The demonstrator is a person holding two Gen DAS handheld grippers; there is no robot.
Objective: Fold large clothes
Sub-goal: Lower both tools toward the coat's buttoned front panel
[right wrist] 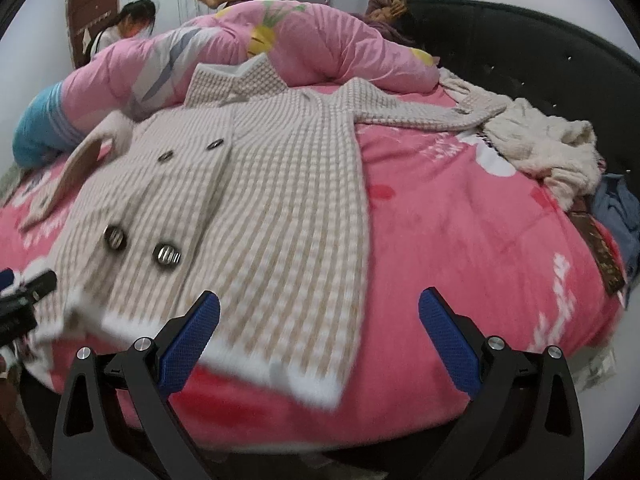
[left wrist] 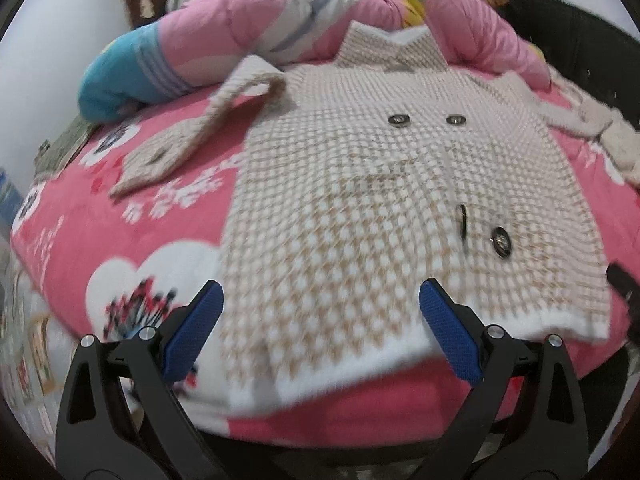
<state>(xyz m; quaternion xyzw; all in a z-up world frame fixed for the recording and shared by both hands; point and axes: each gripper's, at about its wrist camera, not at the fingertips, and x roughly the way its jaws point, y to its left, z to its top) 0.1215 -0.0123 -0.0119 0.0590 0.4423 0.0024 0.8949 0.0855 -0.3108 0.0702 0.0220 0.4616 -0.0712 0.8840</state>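
Houndstooth wool, beige and white: the double-breasted coat (left wrist: 360, 184) lies face up and spread flat on the pink bed sheet (left wrist: 132, 216), sleeves thrown outward, ready for folding. Over its hem the left gripper (left wrist: 321, 334) hangs wide open and empty, and the right gripper (right wrist: 319, 334), equally spread, faces the hem's right corner.

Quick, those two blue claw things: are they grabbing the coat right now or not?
Left gripper: open, holding nothing, poised over the hem of the checked coat.
Right gripper: open, holding nothing, near the coat's hem corner.
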